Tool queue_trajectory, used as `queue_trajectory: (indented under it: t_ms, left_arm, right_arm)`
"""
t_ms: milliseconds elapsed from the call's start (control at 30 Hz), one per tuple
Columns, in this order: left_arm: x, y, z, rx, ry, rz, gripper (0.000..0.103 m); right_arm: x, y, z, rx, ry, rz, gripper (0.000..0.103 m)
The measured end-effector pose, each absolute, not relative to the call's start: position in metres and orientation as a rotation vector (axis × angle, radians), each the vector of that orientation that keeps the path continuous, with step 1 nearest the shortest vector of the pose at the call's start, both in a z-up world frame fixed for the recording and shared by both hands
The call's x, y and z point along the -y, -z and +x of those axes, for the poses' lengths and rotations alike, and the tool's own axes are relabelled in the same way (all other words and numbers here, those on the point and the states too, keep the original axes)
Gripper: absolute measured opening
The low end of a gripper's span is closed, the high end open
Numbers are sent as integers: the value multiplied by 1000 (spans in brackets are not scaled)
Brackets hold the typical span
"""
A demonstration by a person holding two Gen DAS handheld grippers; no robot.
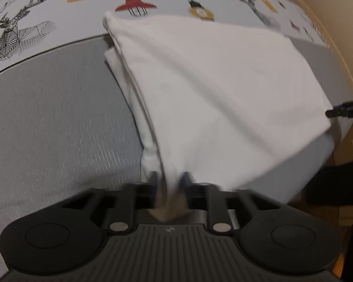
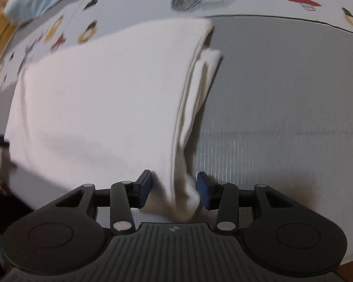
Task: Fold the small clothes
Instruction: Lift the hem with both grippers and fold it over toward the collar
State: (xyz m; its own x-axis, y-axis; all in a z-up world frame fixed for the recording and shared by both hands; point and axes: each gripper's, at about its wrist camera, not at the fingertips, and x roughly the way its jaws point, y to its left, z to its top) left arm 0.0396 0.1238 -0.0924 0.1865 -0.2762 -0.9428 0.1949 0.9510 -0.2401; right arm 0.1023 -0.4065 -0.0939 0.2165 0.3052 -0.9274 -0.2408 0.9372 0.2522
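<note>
White cotton garment (image 1: pixel 211 89), half folded, one corner pinched by each gripper.

Left gripper (image 1: pixel 169 181) fingers are nearly closed on a bunched corner; right gripper (image 2: pixel 174 185) fingers sit a bit wider around the other. The rest stretches ahead of the fingers over the grey bedspread (image 1: pixel 58 117). Looks light and floppy, probably slides easily, so corners and hems seem the best grab. No containers in sight.

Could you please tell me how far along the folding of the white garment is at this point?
Partly done: the white garment already lies doubled, with layered edges showing along one side. In hand: the left tool and right tool each pinch a near corner, lifted off the grey bedding. Left: laying this fold down and flattening it.
</note>
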Motion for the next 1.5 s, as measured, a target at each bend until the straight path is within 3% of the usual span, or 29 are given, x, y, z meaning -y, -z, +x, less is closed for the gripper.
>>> queue_trajectory:
  t_ms: [67, 100, 267, 400, 500, 600, 633, 833, 1000, 1167, 1500]
  left_arm:
    - [-127, 85, 34, -1314, 346, -68, 4]
    - [-130, 78, 31, -1295, 349, -93, 3]
    - [-134, 70, 16, -1295, 329, -76, 3]
    - [-111, 94, 9, -1420, 336, 72, 4]
    - [-110, 84, 7, -1384, 317, 68, 8]
    - [-115, 68, 12, -1301, 258, 48, 9]
    - [-116, 64, 11, -1280, 256, 39, 9]
    - [-97, 59, 18, -1228, 314, 89, 9]
    - [-79, 76, 25, -1247, 338, 164, 9]
    - [-78, 105, 31, -1387, 223, 269, 10]
    - [-67, 49, 61, -1089, 194, 114, 11]
  right_arm:
    - [404, 90, 96, -1286, -396, 30, 4]
    - [404, 83, 93, -1259, -412, 34, 3]
    - [421, 57, 89, -1165, -413, 152, 3]
    - [399, 88, 81, -1303, -381, -90, 3]
    - [389, 92, 79, -1330, -382, -172, 5]
    - [393, 78, 82, -1286, -343, -140, 17]
    - [396, 72, 81, -1251, -337, -136, 26]
    - [375, 52, 70, -1063, -465, -177, 27]
    - [360, 76, 72, -1151, -445, -291, 27]
    - [363, 96, 80, -1278, -350, -366, 33]
    - [359, 44, 113, -975, -295, -158, 35]
